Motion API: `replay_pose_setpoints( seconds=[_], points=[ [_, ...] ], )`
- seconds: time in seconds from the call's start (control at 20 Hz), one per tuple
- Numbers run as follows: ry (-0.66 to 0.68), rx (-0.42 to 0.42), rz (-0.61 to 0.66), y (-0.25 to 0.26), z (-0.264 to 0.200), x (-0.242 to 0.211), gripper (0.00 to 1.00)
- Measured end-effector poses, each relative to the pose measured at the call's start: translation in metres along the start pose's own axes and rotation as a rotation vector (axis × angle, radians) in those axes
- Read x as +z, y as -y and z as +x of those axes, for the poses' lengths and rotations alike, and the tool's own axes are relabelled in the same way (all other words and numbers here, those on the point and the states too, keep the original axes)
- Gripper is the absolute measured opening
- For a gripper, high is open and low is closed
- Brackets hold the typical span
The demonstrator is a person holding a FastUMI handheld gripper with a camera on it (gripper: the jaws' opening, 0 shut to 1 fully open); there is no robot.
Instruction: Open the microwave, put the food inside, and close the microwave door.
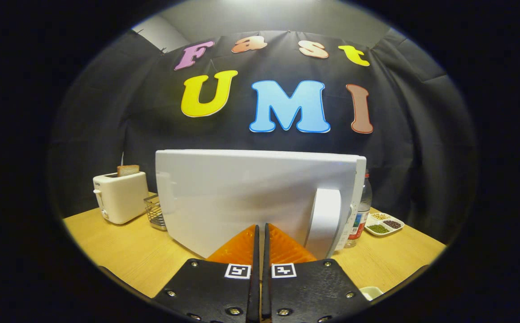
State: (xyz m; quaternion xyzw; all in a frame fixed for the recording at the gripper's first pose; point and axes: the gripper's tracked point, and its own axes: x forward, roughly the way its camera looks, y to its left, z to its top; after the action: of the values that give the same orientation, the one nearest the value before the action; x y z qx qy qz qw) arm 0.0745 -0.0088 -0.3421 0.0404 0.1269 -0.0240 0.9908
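Note:
The white microwave [242, 193] stands on the wooden table [121, 255] directly ahead of me, its broad white door face turned toward me. A white curved handle [325, 220] runs upright along the right side of the door. My gripper [260, 228] is shut with nothing between its fingers, and the tips are against or just short of the lower door face, left of the handle. I cannot tell whether the door is fully closed or slightly ajar. The inside of the microwave and any food in it are hidden.
A cream toaster [120, 197] with a slice of bread [127, 170] stands at the left, with a wire basket [154, 211] beside it. Right of the microwave are a plastic bottle [362, 211] and a white divided dish [383, 223] of beans. A small white object [371, 292] lies near my right finger.

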Motion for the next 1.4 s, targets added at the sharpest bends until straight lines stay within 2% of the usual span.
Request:
replay_pose_setpoints(
  seconds=[0.45,0.55,0.75,0.9,1.15,1.25,1.3,1.4],
  points=[
    [0.0,-0.093,-0.07,0.032,0.074,0.01,0.03],
    [0.034,-0.099,-0.105,0.029,0.082,0.017,0.03],
    [0.036,-0.132,-0.157,0.028,0.08,0.015,0.06],
    [-0.033,-0.094,-0.106,0.022,0.069,0.009,0.05],
    [-0.046,-0.04,-0.066,0.009,0.006,0.045,0.05],
    [-0.008,-0.022,-0.067,0.002,-0.023,0.069,0.1],
    [0.016,-0.013,-0.067,-0.001,-0.036,0.082,0.29],
    [0.029,-0.011,-0.077,-0.004,-0.057,0.101,0.38]
  ],
)
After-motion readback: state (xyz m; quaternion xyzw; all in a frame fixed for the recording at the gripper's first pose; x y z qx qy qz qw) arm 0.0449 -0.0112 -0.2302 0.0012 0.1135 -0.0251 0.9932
